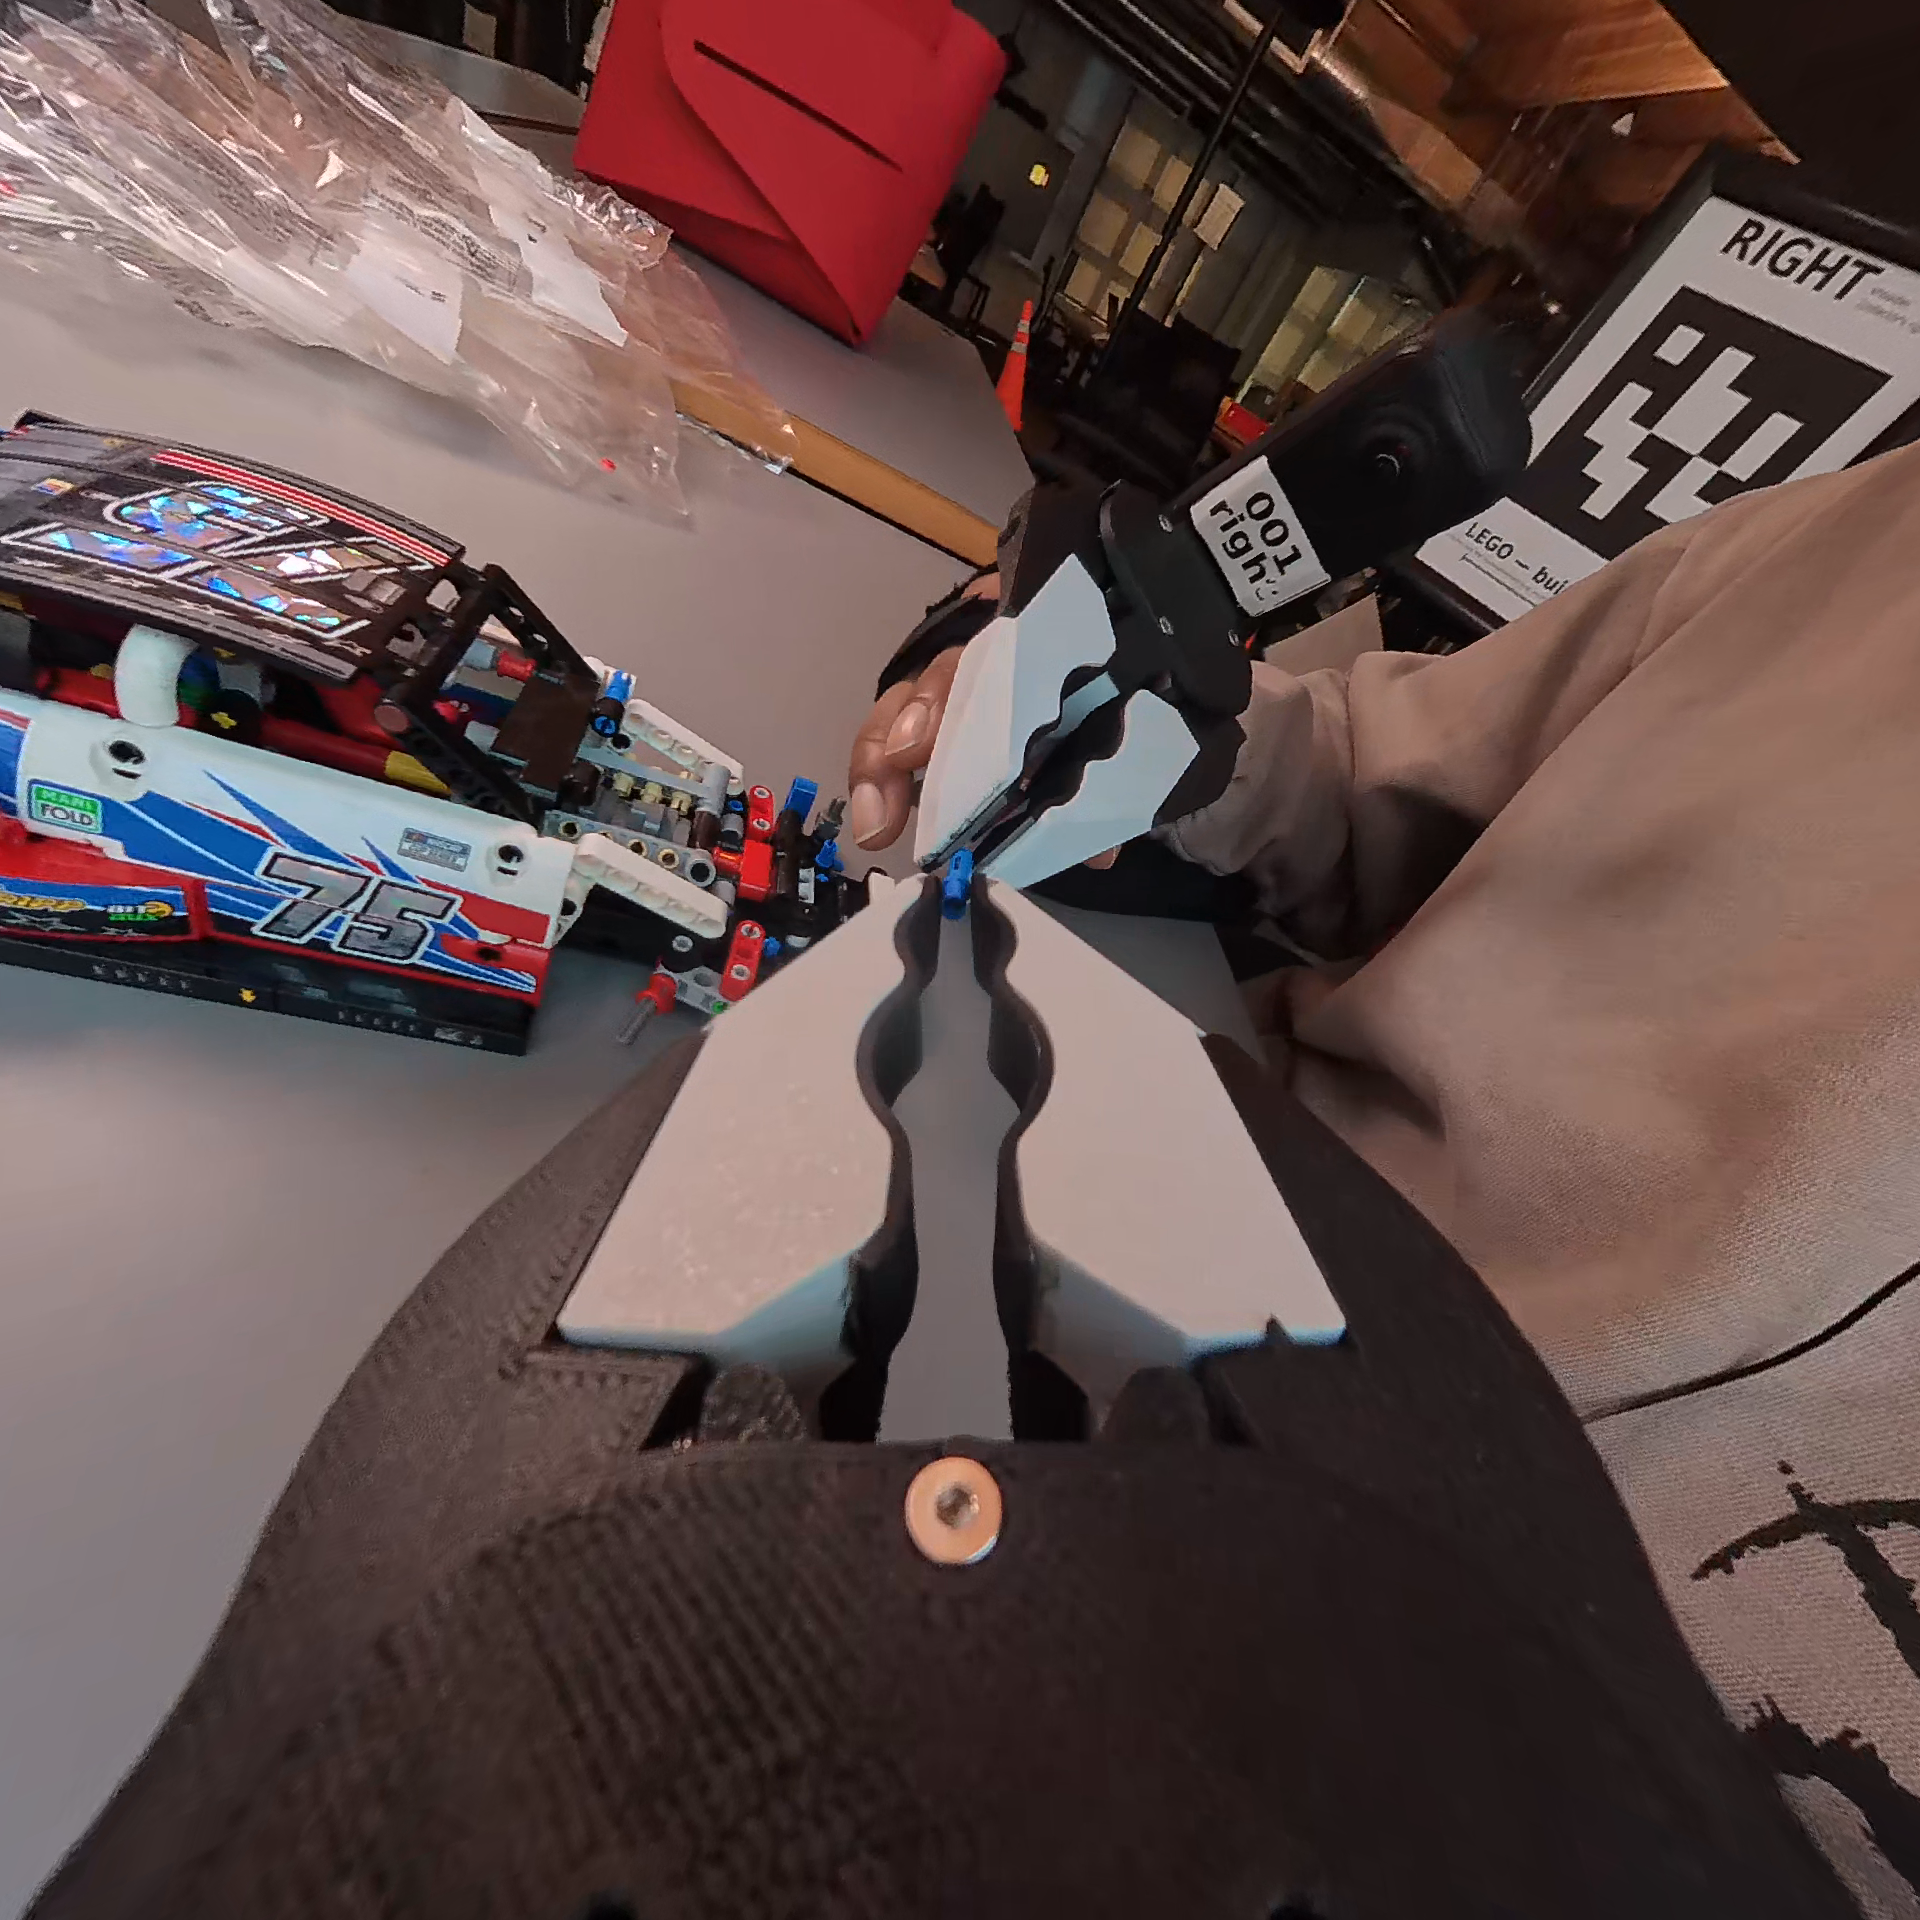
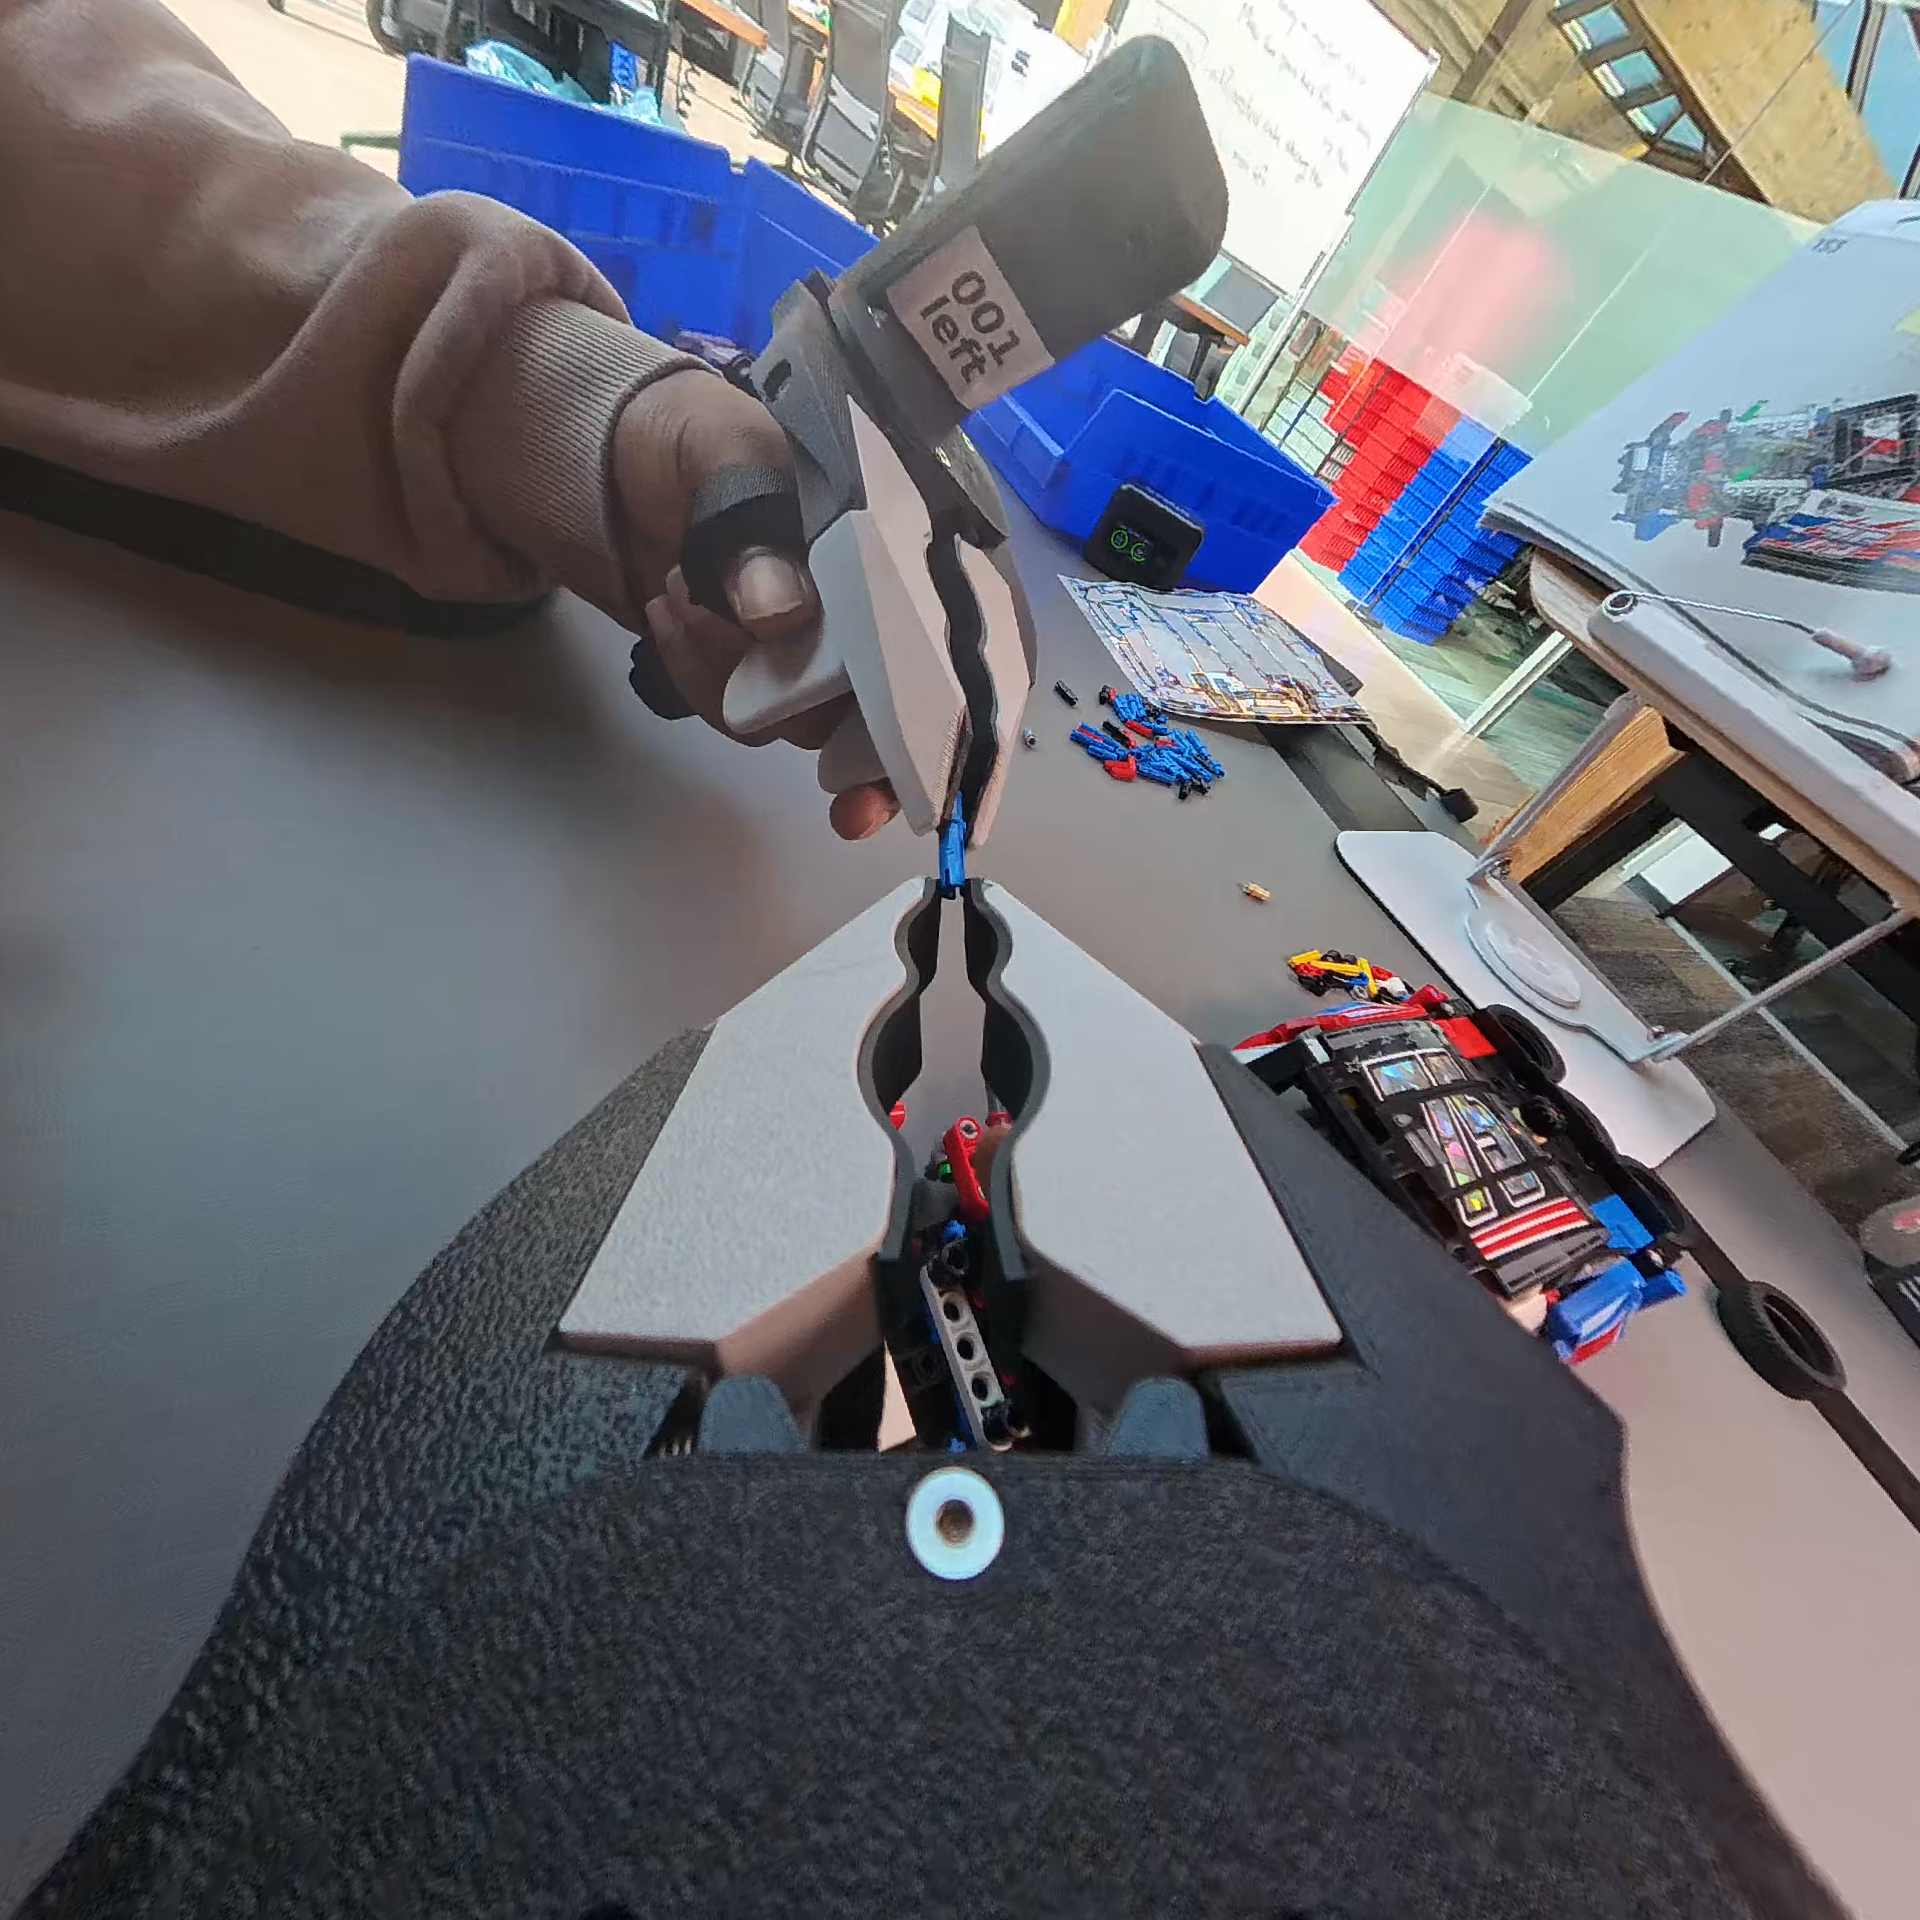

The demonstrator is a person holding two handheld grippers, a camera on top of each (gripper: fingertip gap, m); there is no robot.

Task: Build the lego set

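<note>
A small blue pin point(image 1: 957, 881) hangs above the grey table, held from both ends. My left gripper point(image 1: 951, 885) is shut on one end. My right gripper point(image 2: 951, 891) is shut on the other end of the pin point(image 2: 951, 852). The two grippers meet tip to tip; the right gripper point(image 1: 961, 857) shows in the left wrist view and the left gripper point(image 2: 961, 805) in the right wrist view. The partly built lego race car point(image 1: 312, 810) stands on the table to the left; it also shows in the right wrist view point(image 2: 1455, 1153), partly under my right fingers.
Empty plastic bags point(image 1: 312, 208) and a red box point(image 1: 790, 135) lie beyond the car. A pile of loose blue pins point(image 2: 1148, 748), a sticker sheet point(image 2: 1205, 655), a loose tyre point(image 2: 1777, 1340), blue bins point(image 2: 1143, 436) and a booklet on a stand point(image 2: 1766, 468) are nearby. Less than 4 cm separates the two grippers' tips.
</note>
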